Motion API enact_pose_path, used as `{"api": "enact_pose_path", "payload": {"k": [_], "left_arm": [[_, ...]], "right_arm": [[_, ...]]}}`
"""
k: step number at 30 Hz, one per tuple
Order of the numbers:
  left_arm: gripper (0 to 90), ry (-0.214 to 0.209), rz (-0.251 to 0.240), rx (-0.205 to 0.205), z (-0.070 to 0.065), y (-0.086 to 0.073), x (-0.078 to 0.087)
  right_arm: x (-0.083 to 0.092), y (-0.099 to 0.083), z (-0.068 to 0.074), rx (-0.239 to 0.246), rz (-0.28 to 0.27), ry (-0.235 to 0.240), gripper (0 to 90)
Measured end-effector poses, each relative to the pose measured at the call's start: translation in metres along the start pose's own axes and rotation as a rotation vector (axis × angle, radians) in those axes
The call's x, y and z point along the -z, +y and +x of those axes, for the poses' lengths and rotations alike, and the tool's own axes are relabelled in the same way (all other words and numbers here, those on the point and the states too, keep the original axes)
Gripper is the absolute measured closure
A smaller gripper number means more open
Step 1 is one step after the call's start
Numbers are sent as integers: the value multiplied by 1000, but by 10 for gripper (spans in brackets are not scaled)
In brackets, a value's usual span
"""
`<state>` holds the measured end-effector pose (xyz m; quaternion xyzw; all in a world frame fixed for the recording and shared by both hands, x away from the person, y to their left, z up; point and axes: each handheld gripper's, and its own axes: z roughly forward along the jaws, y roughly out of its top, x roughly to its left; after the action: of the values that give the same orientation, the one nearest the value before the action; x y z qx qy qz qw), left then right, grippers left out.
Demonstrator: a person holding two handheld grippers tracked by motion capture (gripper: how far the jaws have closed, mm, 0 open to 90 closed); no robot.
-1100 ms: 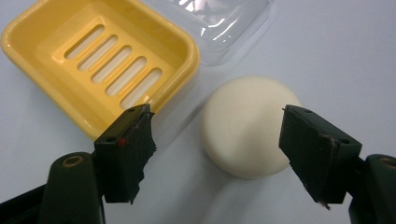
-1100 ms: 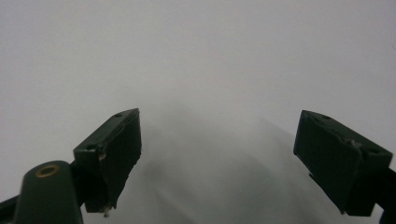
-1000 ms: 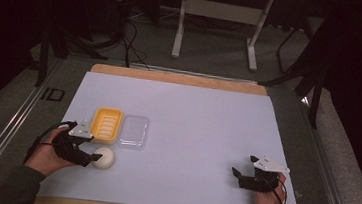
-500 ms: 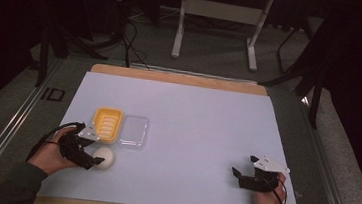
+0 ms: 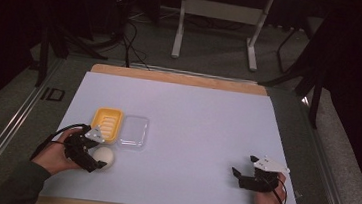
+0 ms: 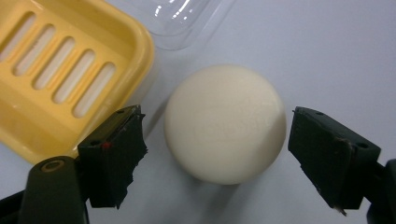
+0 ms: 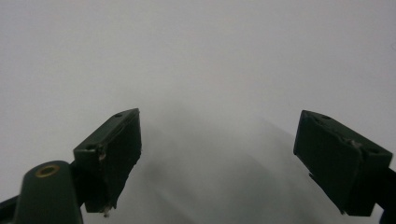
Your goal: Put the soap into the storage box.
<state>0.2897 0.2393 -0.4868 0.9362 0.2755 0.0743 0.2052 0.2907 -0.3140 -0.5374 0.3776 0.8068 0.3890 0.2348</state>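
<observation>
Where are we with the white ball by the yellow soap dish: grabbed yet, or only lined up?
Lined up only. Done: the left tool is open with the white ball between its jaws, a gap on each side. In hand: nothing, the ball sits on the table. Left: closing and lifting; the yellow soap dish and clear lid lie side by side, both empty. The right tool is open over bare table.

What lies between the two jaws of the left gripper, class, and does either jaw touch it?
The cream ball lies between the left gripper's open jaws; the left gripper view shows a gap on each side.
</observation>
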Motion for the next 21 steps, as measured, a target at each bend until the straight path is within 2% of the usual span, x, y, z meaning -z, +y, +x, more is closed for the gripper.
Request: {"api": "enact_pose_path", "payload": {"k": [8,16,21], "left_arm": [[179,-9,37,-24,0,6,-6],[171,-10,65,-26,-1,9,-13],[172,-2,98,-46,-2,12,-18]], "right_arm": [[0,0,0,1,1,-1,150],[0,0,0,1,-1,-1,150],[0,0,0,3,-3,-2,150]]}}
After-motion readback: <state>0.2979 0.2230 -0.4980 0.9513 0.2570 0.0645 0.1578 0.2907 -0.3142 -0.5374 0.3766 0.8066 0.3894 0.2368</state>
